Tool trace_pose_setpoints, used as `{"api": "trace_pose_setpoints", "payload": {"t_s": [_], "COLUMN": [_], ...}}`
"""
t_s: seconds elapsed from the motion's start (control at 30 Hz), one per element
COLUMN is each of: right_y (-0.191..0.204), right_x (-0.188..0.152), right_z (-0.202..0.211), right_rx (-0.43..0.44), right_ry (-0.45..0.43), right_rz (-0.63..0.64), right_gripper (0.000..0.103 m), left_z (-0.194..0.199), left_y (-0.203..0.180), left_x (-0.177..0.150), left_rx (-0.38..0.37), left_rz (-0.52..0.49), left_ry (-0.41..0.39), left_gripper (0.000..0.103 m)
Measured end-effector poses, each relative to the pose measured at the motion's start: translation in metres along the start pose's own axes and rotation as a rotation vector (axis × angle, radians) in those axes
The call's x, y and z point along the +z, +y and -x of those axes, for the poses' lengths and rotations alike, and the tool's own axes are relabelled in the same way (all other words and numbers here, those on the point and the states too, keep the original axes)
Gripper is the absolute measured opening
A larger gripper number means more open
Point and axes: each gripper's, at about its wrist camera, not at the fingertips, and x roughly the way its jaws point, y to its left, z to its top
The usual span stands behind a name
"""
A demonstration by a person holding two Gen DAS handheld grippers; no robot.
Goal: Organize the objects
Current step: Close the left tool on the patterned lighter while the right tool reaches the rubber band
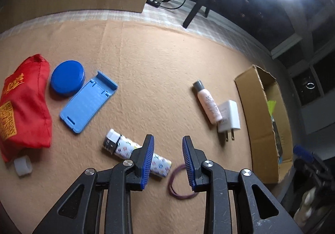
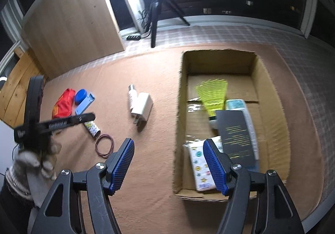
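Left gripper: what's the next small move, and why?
Probably ease the left gripper down around the rubber band and close. Its jaws stand open and empty right over the band, which lies on the mat outside the cardboard box.

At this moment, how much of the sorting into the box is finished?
Partly done: the cardboard box already holds a yellow shuttlecock, a dark booklet and a patterned packet. Nothing is in hand; the left gripper and right gripper are open. Left on the mat: lighter, rubber bands, bottle, charger, phone stand, blue lid, red pouch.
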Motion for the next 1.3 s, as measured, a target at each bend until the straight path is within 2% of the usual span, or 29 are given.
{"api": "trace_pose_setpoints", "payload": {"t_s": [0.1,0.27,0.5,0.73,0.83,0.9,0.97,1.13,1.3], "right_y": [0.010,0.023,0.040,0.063,0.071,0.076,0.083,0.097,0.105], "right_x": [0.000,-0.002,-0.002,-0.004,-0.005,-0.005,-0.005,-0.004,-0.004], "right_z": [-0.005,-0.013,-0.022,-0.043,-0.053,-0.062,-0.071,-0.094,-0.112], "right_rx": [0.009,0.022,0.041,0.072,0.073,0.075,0.071,0.056,0.035], "right_ry": [0.014,0.035,0.057,0.094,0.109,0.124,0.139,0.175,0.221], "right_rz": [0.017,0.038,0.067,0.104,0.123,0.133,0.148,0.192,0.233], "right_gripper": [0.064,0.064,0.064,0.064,0.064,0.064,0.064,0.063,0.054], "left_z": [-0.006,-0.029,-0.020,0.010,0.032,0.037,0.034,0.024,0.012], "left_y": [0.002,-0.020,-0.011,0.012,0.018,0.024,0.026,0.027,0.020], "left_x": [0.005,0.005,-0.015,-0.036,-0.044,-0.045,-0.044,-0.044,-0.042], "left_rx": [-0.005,0.022,0.045,0.062,0.119,0.166,0.212,0.230,0.246], "left_rz": [-0.007,-0.112,-0.140,-0.117,-0.104,-0.095,-0.100,-0.104,-0.140], "left_ry": [0.028,0.094,0.125,0.077,0.004,-0.015,-0.010,0.014,0.041], "left_gripper": [0.028,0.028,0.028,0.029,0.030,0.030,0.031,0.031,0.031]}}
